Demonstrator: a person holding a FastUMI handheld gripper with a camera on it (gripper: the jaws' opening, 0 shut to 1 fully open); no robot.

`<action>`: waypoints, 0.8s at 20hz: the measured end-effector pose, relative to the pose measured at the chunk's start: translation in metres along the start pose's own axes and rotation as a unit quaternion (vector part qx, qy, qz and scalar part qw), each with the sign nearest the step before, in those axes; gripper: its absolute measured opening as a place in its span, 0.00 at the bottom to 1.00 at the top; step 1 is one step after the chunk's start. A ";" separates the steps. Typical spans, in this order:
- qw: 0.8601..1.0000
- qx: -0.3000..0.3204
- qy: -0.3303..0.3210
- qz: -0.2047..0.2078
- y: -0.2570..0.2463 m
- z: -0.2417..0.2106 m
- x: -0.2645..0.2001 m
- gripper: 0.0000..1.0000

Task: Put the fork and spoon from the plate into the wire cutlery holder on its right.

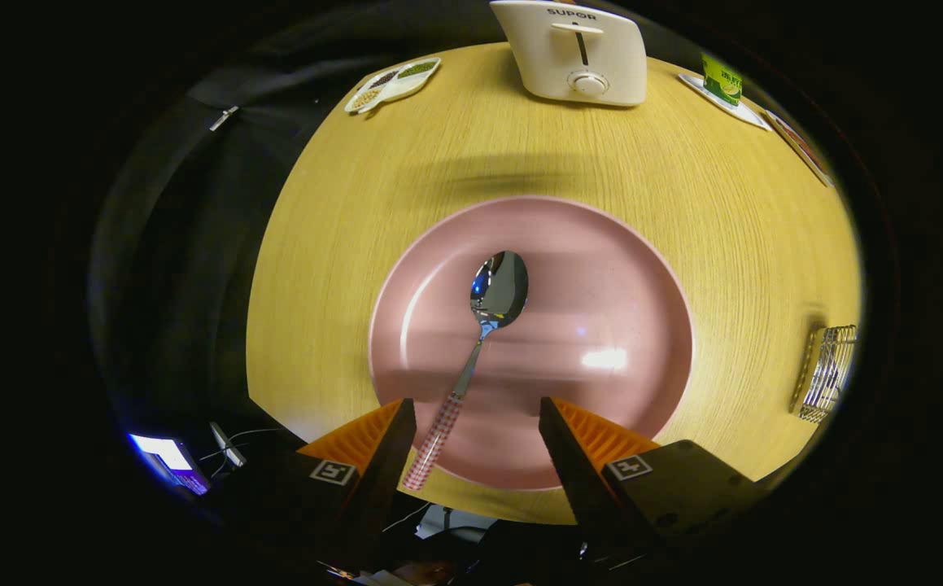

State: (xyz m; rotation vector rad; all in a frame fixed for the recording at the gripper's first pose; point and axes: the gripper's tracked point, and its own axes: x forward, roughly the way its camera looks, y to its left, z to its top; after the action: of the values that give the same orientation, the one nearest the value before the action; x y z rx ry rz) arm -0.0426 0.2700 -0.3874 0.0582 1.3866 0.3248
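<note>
The wire cutlery holder (825,372), right of the plate (601,268), is cut off at its far side; its contents cannot be told. The toaster (573,53) is cropped along its top. The contents of the divided dish (392,83) are too small to identify. The spoon (479,342) handle tip lies beside the left finger (373,443) of the spread jaws.

Glossy pink plate (601,268), shiny metal spoon (497,291), matt wood-grain table (520,155)

The claw (478,427) has two wedge-shaped fingers (394,443) with ribbed inner faces, mounted on dark blocky housings. Each housing carries a small square white-bordered marker (333,471), and they stand apart.
</note>
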 end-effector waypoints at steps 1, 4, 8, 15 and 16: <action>1.000 0.004 0.004 -0.001 0.001 -0.001 0.002 0.83; 1.000 0.004 0.024 0.005 0.008 -0.007 0.008 0.79; 0.999 -0.007 0.052 0.003 0.011 -0.019 0.014 0.60; 0.997 -0.013 0.077 0.022 0.006 -0.027 0.011 0.37; 0.997 -0.015 0.075 0.012 0.000 -0.025 0.005 0.37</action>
State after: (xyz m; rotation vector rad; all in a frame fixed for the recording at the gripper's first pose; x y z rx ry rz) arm -0.0663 0.2676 -0.3972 0.0257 1.5307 0.3767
